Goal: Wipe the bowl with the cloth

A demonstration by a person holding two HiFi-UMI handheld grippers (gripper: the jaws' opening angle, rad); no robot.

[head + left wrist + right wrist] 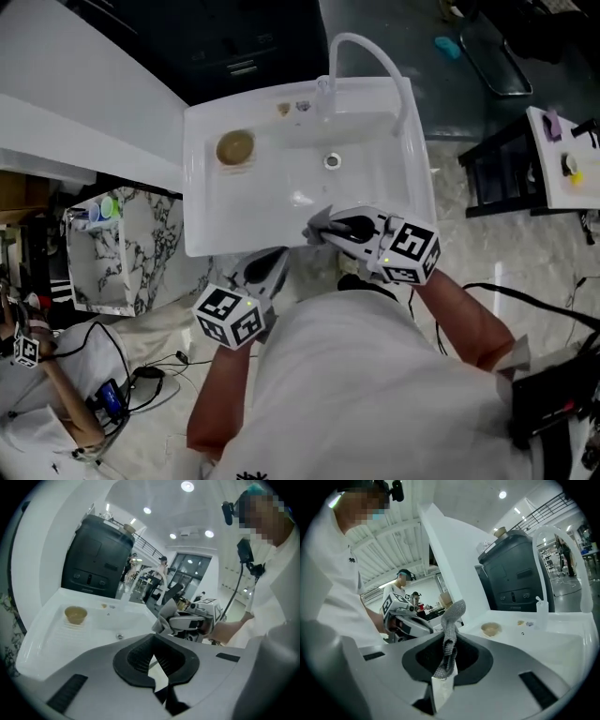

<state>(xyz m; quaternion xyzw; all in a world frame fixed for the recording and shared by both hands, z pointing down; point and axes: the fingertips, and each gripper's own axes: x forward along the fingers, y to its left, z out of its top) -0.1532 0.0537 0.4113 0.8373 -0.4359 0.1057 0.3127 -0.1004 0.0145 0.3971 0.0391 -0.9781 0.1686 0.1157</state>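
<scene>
right hand-held gripper (446, 667) pinches the cloth (453, 616); left hand-held gripper (154, 663) pressed together, empty. i judge the unheld bowl (235, 147) may skid on the sink (394, 187) once wiped.

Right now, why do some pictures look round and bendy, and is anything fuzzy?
Left gripper view: the wide lens bends the sink and darkens the corners; the lamps glare. Right gripper view: same dark rim; the cloth is sharp. Head view: nearly straight edges, bowl clear.
</scene>
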